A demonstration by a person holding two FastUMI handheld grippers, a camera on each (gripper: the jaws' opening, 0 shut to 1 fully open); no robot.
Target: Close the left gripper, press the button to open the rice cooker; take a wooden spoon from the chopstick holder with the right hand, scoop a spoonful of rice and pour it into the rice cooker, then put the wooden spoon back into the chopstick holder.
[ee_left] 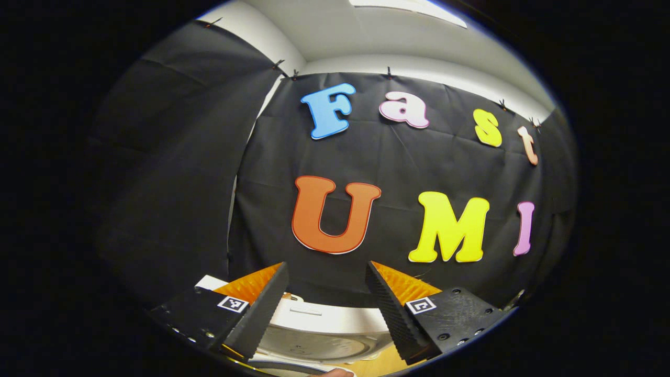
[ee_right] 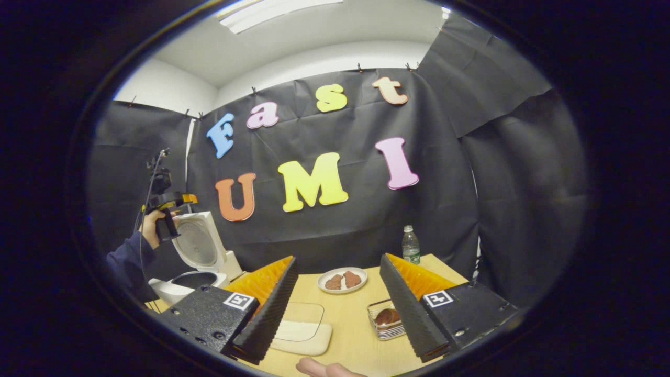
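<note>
The rice cooker [ee_right: 196, 256] stands open, its lid upright. The left gripper [ee_left: 325, 298] hovers above the lid, jaws apart. The right gripper [ee_right: 337, 298] is right of the cooker, jaws apart, empty.

rice cooker [ee_right: 196, 256] base partly behind right gripper's finger [ee_right: 264, 309]

Ridged fingers [ee_right: 272, 309], black mounts with square tags, screws; dark navy sleeve [ee_right: 125, 264]

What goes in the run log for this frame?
rice cooker: lid open | left gripper: open, above cooker | right gripper: open, empty
</note>
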